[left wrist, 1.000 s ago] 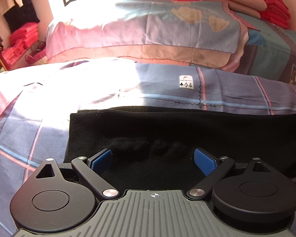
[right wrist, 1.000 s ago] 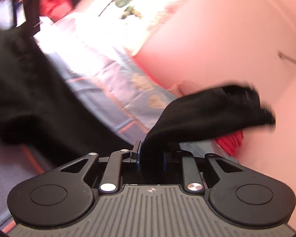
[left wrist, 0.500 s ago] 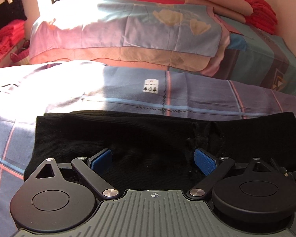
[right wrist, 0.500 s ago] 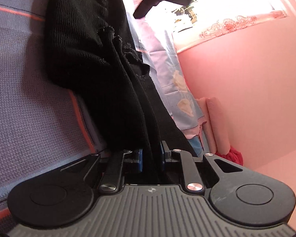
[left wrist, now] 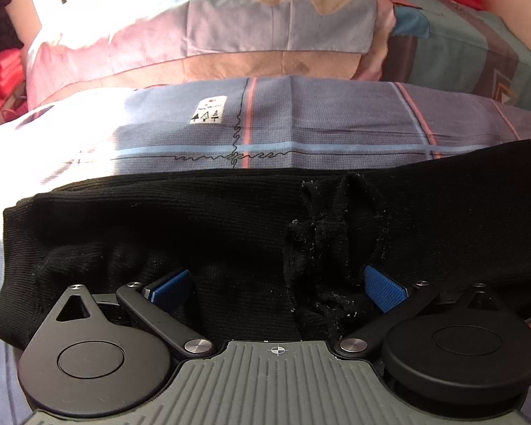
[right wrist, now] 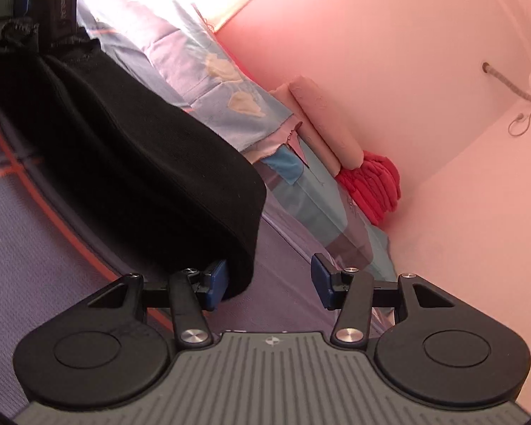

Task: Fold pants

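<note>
Pants: the black knit pants (left wrist: 201, 226) lay in a long flat band across the checked bedsheet (left wrist: 301, 131), spread wide, likely so that the next fold could be made square across an even strip.
Fold edge: in the right wrist view the rounded, doubled edge of the pants (right wrist: 209, 198) sat thick and layered on the sheet, which suggested that 1 fold was already in place.
Drawstring area: a bunched, linty knot of cloth (left wrist: 318, 233) rose near the middle of the band, just ahead of the left gripper; it looked like a lump that could spoil a flat fold.
Left gripper: the left gripper (left wrist: 278, 285) stood wide open over the near edge of the pants, its 2 blue pads (left wrist: 384, 288) well apart, with cloth lying between them but not pinched; it held nothing.
Right gripper: the right gripper (right wrist: 269, 283) was also open, gripping nothing; its left pad (right wrist: 217, 281) touched the end of the folded edge, while the other pad stood clear over bare sheet.
Bedding behind: a patchwork quilt (left wrist: 265, 24) and a red folded pile (right wrist: 371, 187) lay well apart from the pants, against the pink wall (right wrist: 389, 53).
Stage: judged mid-task, with both grippers free to take a new grip.
</note>
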The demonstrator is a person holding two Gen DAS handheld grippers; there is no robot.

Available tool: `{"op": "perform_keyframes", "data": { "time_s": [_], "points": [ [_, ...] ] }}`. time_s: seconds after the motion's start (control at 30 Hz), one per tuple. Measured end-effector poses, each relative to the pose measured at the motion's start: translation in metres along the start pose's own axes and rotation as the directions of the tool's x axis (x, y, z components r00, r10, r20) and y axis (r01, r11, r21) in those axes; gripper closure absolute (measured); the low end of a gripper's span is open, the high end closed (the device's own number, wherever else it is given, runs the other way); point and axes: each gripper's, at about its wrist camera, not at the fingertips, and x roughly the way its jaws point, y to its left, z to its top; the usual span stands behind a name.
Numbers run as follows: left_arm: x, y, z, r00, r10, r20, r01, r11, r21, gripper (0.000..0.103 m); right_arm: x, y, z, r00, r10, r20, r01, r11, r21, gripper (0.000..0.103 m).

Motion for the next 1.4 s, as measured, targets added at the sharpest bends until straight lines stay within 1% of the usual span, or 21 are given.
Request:
{"op": "perform_keyframes", "data": {
  "time_s": [0.07, 0.13, 0.17, 0.23, 0.27, 0.37, 0.4, 0.47, 0.57, 0.67, 0.8, 0.87, 0.9, 0.93, 0.97, 1.03, 1.17, 1.2, 1.27, 1.33, 1.4],
  "points": [
    [0.0, 0.0, -0.001, 1.0, 0.001, 0.005, -0.001, 1.0, -0.005, 0.0, 0.003, 0.013, 0.008, 0.998, 0.043, 0.055, -0.039, 0.996, -0.077, 0.048],
    [0.0, 0.001, -0.002, 1.0, -0.001, 0.008, 0.001, 1.0, -0.004, 0.0, 0.021, 0.006, 0.009, 0.999, -0.013, 0.041, 0.016, 0.997, -0.079, 0.048],
    [0.001, 0.001, -0.002, 1.0, 0.0, 0.01, 0.0, 1.0, -0.002, 0.0, 0.032, -0.011, 0.007, 0.999, -0.038, -0.018, 0.039, 0.999, 0.015, 0.048],
    [0.0, -0.003, -0.003, 1.0, 0.0, 0.017, 0.0, 1.0, 0.01, 0.0, 0.043, -0.051, -0.008, 0.992, 0.015, -0.125, 0.02, 0.962, 0.271, 0.038],
    [0.0, -0.005, -0.003, 1.0, -0.007, 0.018, 0.007, 1.0, 0.016, 0.0, 0.042, -0.05, -0.012, 0.989, 0.035, -0.144, 0.007, 0.96, 0.281, 0.033],
    [-0.001, -0.011, -0.004, 0.999, 0.024, 0.031, -0.025, 0.999, 0.043, 0.0, 0.025, -0.011, -0.014, 0.995, -0.045, -0.084, 0.044, 0.999, -0.012, 0.036],
    [-0.001, -0.011, -0.004, 0.999, 0.024, 0.03, -0.025, 0.999, 0.042, 0.0, 0.021, -0.011, -0.012, 0.997, -0.028, -0.076, 0.026, 0.999, -0.029, 0.038],
    [0.0, -0.007, -0.003, 1.0, 0.011, 0.022, -0.011, 0.999, 0.032, 0.0, 0.012, -0.024, -0.009, 0.993, 0.093, -0.074, -0.091, 0.995, 0.031, 0.038],
    [0.001, -0.004, -0.002, 1.0, -0.007, 0.007, 0.007, 1.0, 0.021, 0.0, -0.014, -0.044, -0.009, 0.973, 0.227, -0.042, -0.224, 0.972, 0.07, 0.023],
    [0.001, -0.005, -0.001, 1.0, -0.006, 0.001, 0.006, 1.0, 0.025, 0.0, -0.022, -0.072, 0.005, 0.938, 0.345, 0.023, -0.341, 0.912, 0.229, 0.021],
    [0.001, -0.005, 0.001, 1.0, -0.009, -0.012, 0.009, 1.0, 0.02, 0.0, -0.009, -0.09, 0.031, 0.928, 0.363, 0.087, -0.362, 0.818, 0.447, 0.031],
    [0.001, -0.005, 0.001, 1.0, -0.009, -0.017, 0.009, 1.0, 0.019, 0.0, 0.009, -0.087, 0.036, 0.918, 0.389, 0.082, -0.369, 0.757, 0.539, 0.033],
    [0.001, -0.005, 0.003, 1.0, -0.01, -0.022, 0.011, 1.0, 0.017, 0.0, 0.023, -0.078, 0.036, 0.9, 0.435, 0.03, -0.377, 0.74, 0.557, 0.033],
    [0.001, -0.004, 0.004, 0.999, -0.013, -0.029, 0.013, 1.0, 0.012, 0.0, 0.038, -0.065, 0.034, 0.871, 0.486, -0.076, -0.371, 0.751, 0.546, 0.033],
    [0.001, -0.003, 0.005, 0.999, -0.017, -0.034, 0.017, 1.0, 0.007, 0.0, 0.043, -0.055, 0.033, 0.867, 0.485, -0.116, -0.364, 0.775, 0.517, 0.033],
    [-0.001, 0.0, 0.008, 0.998, -0.029, -0.059, 0.029, 1.0, -0.001, 0.0, 0.038, -0.055, 0.043, 0.886, 0.451, -0.107, -0.346, 0.797, 0.495, 0.035],
    [-0.013, 0.006, 0.011, 0.997, -0.054, -0.057, 0.055, 0.998, 0.007, 0.0, 0.025, -0.063, 0.058, 0.903, 0.429, -0.036, -0.342, 0.764, 0.547, 0.032],
    [-0.018, 0.007, 0.01, 0.997, -0.052, -0.048, 0.053, 0.999, 0.009, 0.0, 0.028, -0.057, 0.059, 0.894, 0.445, -0.052, -0.347, 0.763, 0.546, 0.028],
    [-0.024, 0.012, 0.01, 0.998, -0.053, -0.036, 0.053, 0.999, 0.005, 0.0, 0.04, -0.037, 0.058, 0.857, 0.496, -0.14, -0.374, 0.784, 0.495, 0.029],
    [-0.032, 0.02, 0.009, 0.998, -0.058, -0.029, 0.058, 0.998, -0.006, 0.0, 0.033, -0.033, 0.064, 0.886, 0.446, -0.13, -0.345, 0.818, 0.46, 0.029],
    [-0.038, 0.027, 0.007, 0.998, -0.06, -0.018, 0.06, 0.998, -0.012, 0.0, 0.023, -0.038, 0.073, 0.9, 0.427, -0.086, -0.338, 0.81, 0.478, 0.03]
  ]
}}
